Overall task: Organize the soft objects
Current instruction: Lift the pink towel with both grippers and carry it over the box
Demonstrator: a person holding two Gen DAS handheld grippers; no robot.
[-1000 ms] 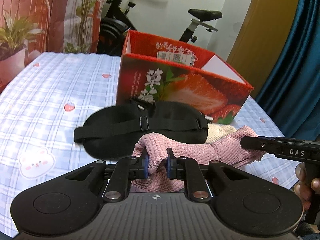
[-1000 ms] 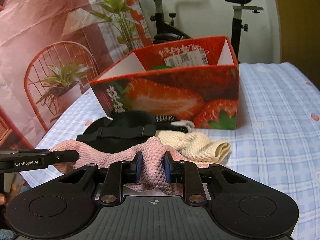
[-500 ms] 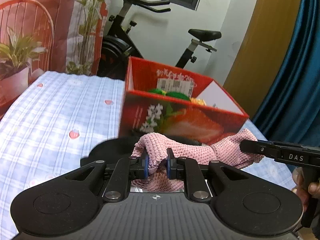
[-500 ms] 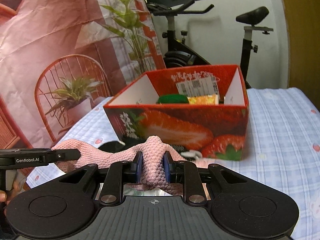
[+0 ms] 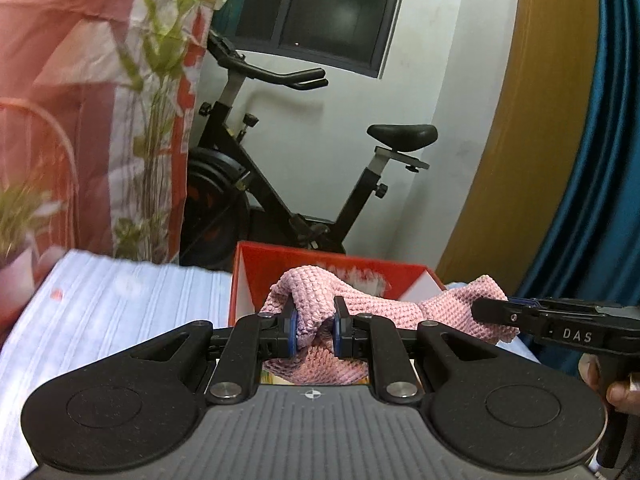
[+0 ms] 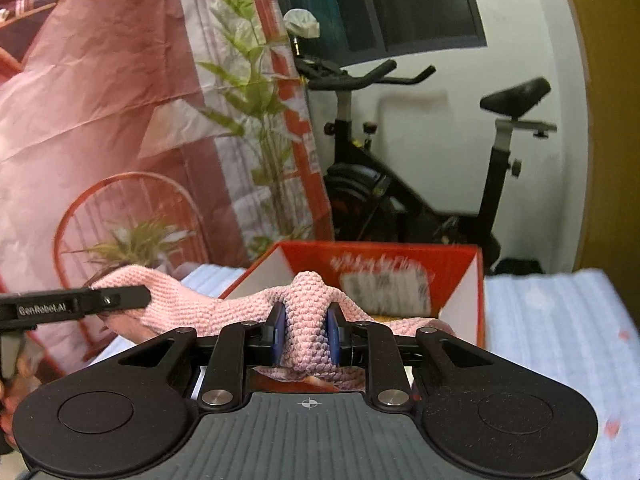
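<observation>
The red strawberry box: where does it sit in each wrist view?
Left wrist: red box at lower centre, behind the pink knitted cloth.
Right wrist: red box centre-right, behind the cloth.
Shared landmark: exercise bike beyond it.

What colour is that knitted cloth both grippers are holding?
Pale pink; the knitted cloth shows best in the right wrist view.

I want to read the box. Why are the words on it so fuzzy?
Right wrist view: the box label is smeared by motion blur, while the pink cloth stays sharp. Left wrist view: the bedspread is streaked too, and the cloth hides the label.
</observation>
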